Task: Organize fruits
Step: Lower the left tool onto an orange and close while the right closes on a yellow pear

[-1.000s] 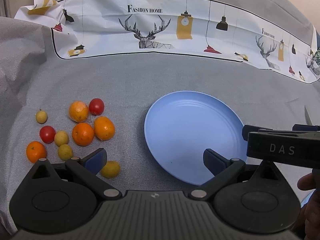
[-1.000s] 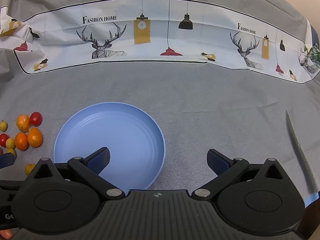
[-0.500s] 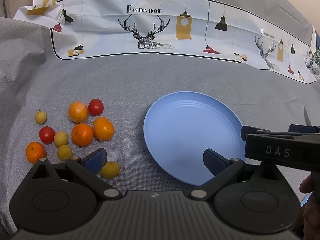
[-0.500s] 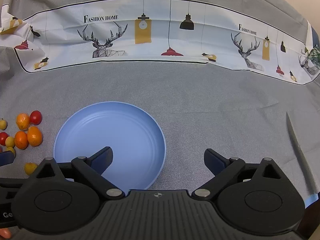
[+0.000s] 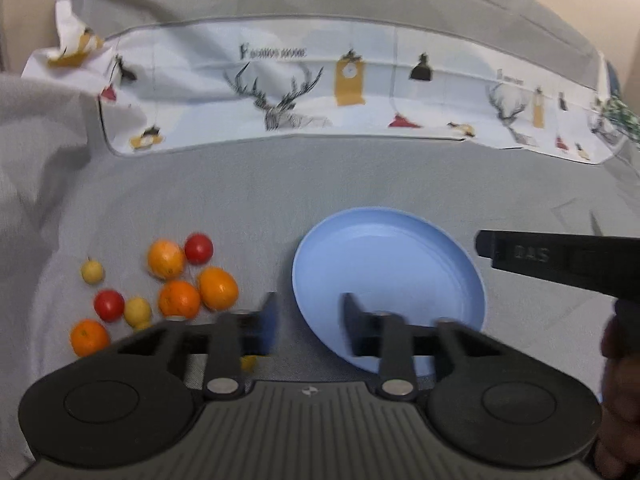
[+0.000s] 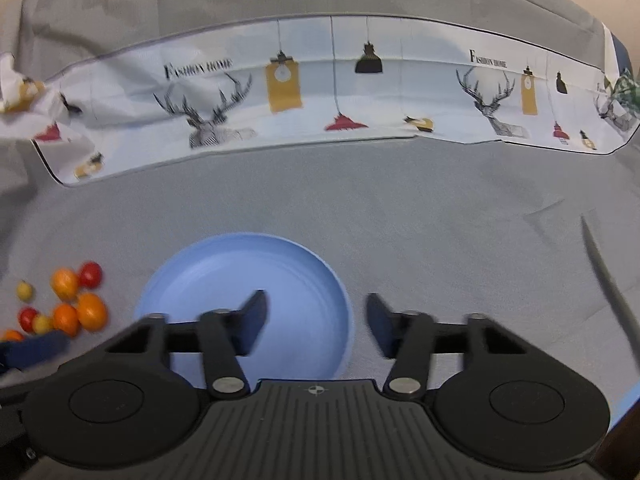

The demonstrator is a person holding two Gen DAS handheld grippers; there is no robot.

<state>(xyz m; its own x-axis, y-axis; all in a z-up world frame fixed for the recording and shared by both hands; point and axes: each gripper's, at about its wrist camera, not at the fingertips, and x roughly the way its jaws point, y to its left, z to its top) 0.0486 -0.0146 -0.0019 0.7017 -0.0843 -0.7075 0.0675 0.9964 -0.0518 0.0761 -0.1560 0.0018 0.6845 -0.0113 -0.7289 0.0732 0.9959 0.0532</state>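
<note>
A pile of small fruits lies on the grey cloth left of an empty blue plate (image 5: 384, 256): oranges (image 5: 218, 288), red tomatoes (image 5: 199, 248) and small yellow fruits (image 5: 92, 271). My left gripper (image 5: 306, 328) hovers between pile and plate, jaws half closed, holding nothing. My right gripper (image 6: 316, 326) hovers over the plate's (image 6: 224, 280) right edge, jaws half closed, empty. The fruits (image 6: 92, 312) show at the far left of the right wrist view. The right gripper's side (image 5: 560, 260) shows in the left wrist view.
A knife (image 6: 608, 280) lies on the cloth at the right. A white printed cloth (image 5: 340, 92) with deer and lamps runs along the back. Grey cloth rises in folds at the far left.
Both grippers' jaws have narrowed from wide open to half closed. Both cameras have pulled back and tilted up; the scene sits lower and is blurred.
</note>
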